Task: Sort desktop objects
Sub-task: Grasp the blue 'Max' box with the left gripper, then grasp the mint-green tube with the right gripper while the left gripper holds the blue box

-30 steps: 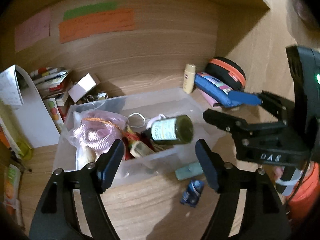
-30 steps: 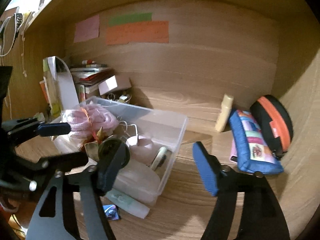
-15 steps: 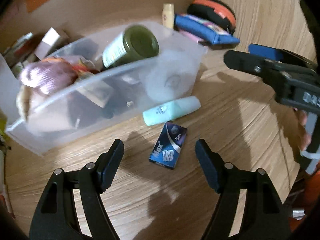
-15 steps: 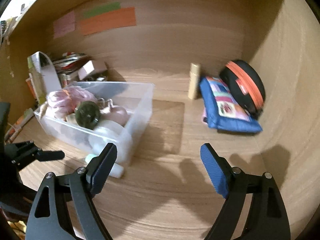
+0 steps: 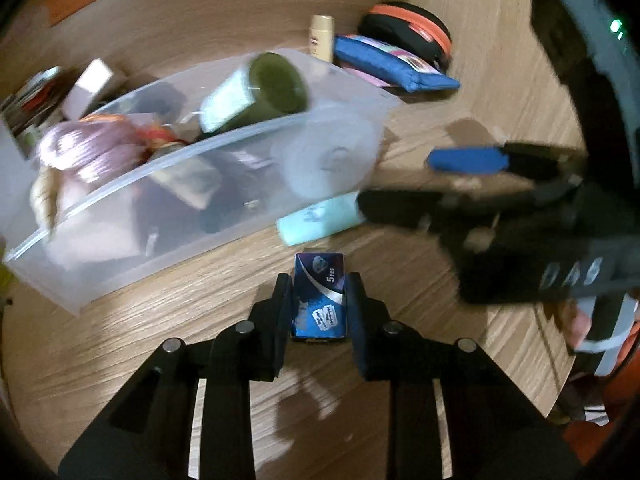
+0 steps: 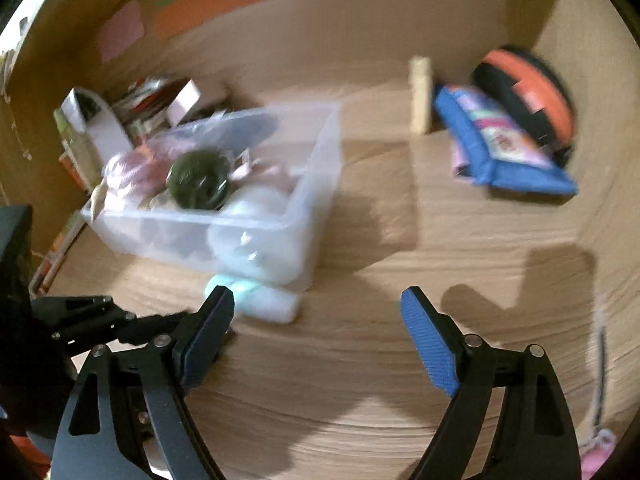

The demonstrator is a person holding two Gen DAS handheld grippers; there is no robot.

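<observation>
My left gripper (image 5: 319, 308) is shut on a small blue razor-blade box (image 5: 320, 294) that lies on the wooden desk in front of a clear plastic bin (image 5: 224, 148). The bin holds a dark green bottle (image 5: 256, 92), a pink coil (image 5: 92, 152) and other items. A mint green tube (image 5: 320, 218) lies against the bin's front wall. My right gripper (image 6: 318, 340) is open and empty, low over the desk to the right of the bin (image 6: 312, 208), near the tube (image 6: 256, 298). In the left wrist view the right gripper (image 5: 460, 180) reaches in from the right.
A blue pouch (image 6: 496, 148), a black and orange case (image 6: 528, 88) and a beige tube (image 6: 420, 96) stand at the back right corner. Books and a small box (image 6: 180, 100) are stacked at the back left. Coloured notes (image 6: 216, 0) hang on the back wall.
My left gripper came down and forward onto the blue box and closed on it. My right gripper moved lower and closer to the bin and the mint tube, still open.
</observation>
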